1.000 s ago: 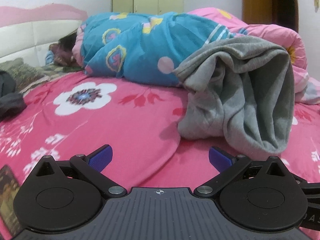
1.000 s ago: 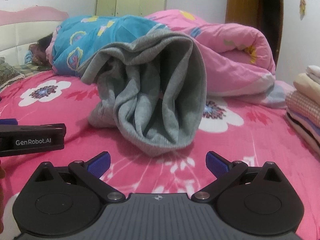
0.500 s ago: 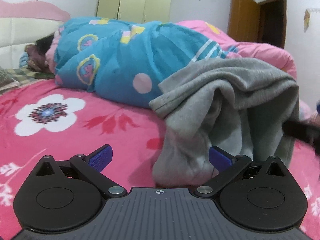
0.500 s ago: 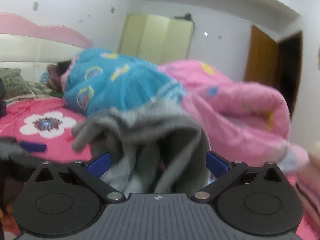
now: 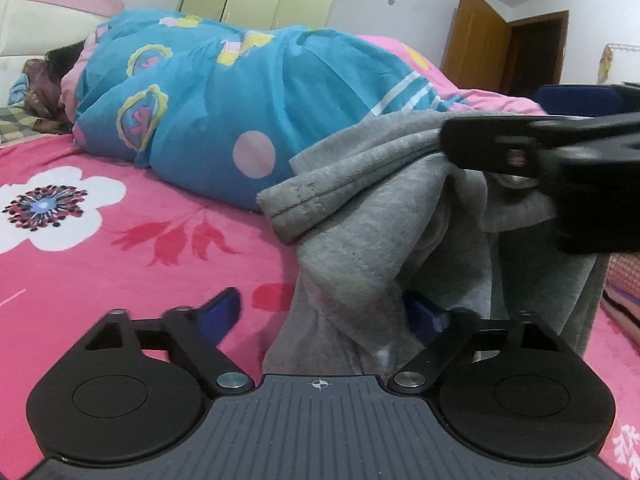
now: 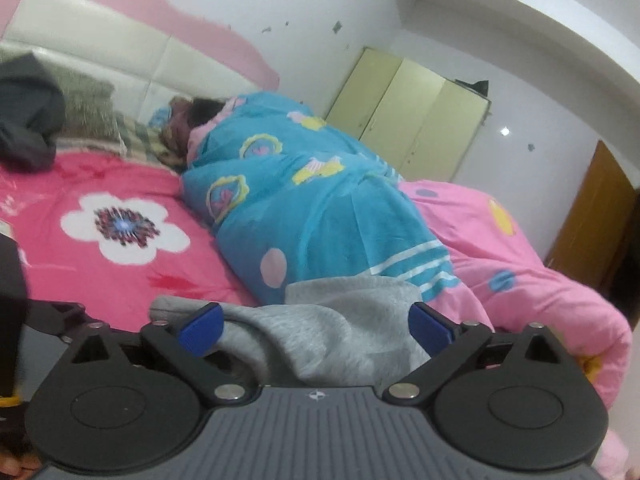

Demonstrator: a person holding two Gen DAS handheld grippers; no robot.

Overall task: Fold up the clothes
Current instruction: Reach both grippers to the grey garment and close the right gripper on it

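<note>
A crumpled grey sweatshirt (image 5: 360, 216) lies on the pink flowered bedspread (image 5: 120, 248), leaning against a blue quilt. My left gripper (image 5: 323, 316) sits low at its near hem. Its jaws are closing with grey fabric between them; the left pad (image 5: 222, 316) is clear of the cloth and the right pad is half buried in it. My right gripper (image 6: 315, 328) is rolled to one side and held over the sweatshirt's (image 6: 340, 320) top fold. Its blue pads stand wide apart with cloth between them. Its black housing (image 5: 580, 184) shows at the right of the left wrist view.
A person lies under the blue quilt (image 5: 240, 112) along the far side of the bed, next to a bunched pink quilt (image 6: 520, 260). A stack of folded clothes (image 5: 624, 292) lies at the right edge. A dark garment (image 6: 28, 128) rests by the headboard.
The left gripper moved in to the sweatshirt's hem and its jaws narrowed around the cloth. The right gripper rose, rolled and came over the top fold, entering the left wrist view.
</note>
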